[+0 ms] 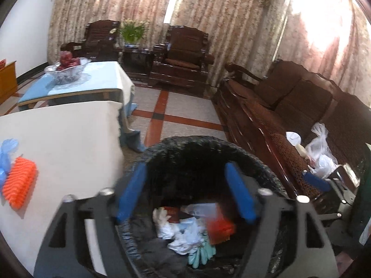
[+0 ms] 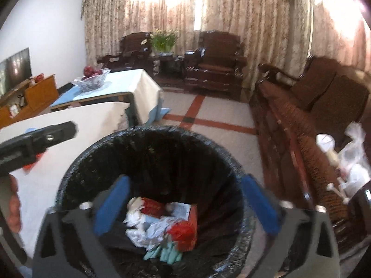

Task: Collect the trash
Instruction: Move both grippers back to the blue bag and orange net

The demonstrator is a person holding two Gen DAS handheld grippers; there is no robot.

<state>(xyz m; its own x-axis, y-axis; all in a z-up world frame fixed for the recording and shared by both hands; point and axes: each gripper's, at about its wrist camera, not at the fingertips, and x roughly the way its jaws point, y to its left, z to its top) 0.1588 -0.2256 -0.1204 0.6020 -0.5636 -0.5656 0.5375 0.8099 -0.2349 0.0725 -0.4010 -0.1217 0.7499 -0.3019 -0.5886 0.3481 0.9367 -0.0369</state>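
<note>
A: status on grippers?

B: both over the bin [image 1: 192,153]. Round bin, black crinkly plastic liner folded over the rim. Left gripper [image 1: 185,192] jaws spread wide, nothing between the blue pads [image 1: 131,192]. Right gripper [image 2: 185,205] same: jaws released, nothing gripped, pads blurry.

A: trash?

B: lying at the bottom of the bin, loose heap. Crumpled white paper [image 2: 148,228], a red crinkly wrapper [image 2: 182,231], a red/white carton [image 2: 183,210] lying flat, pale green rubbery glove fingers [image 2: 167,253] at the near edge of the heap. Same pile in left cam, wrapper [image 1: 219,228] right of centre, motion-blurred.

A: anything still out?

B: left of the bin, on the white cloth-covered table [image 1: 62,139]: an orange ribbed foam-net piece [image 1: 19,185], and a thin blue plastic bag [image 1: 7,157] touching its far-left side. Right of the bin, on the dark wooden sofa [image 1: 273,120] seat: clear crumpled plastic bags [image 1: 321,148] and a white round lid-like item [image 1: 293,136]; can't tell what exactly.

A: rest of room?

B: beyond the bin, tiled floor w/ red stripes [image 1: 162,106]. Far left of the bin, a second table w/ blue-white cloth and a glass bowl [image 1: 67,70] of red fruit. Behind, two carved wood armchairs [image 1: 183,55] and patterned curtains [image 1: 220,11], backlit.

A: hand visible?

B: right cam only, person's fingers [image 2: 14,208] on left gripper's handle, left of the bin.
</note>
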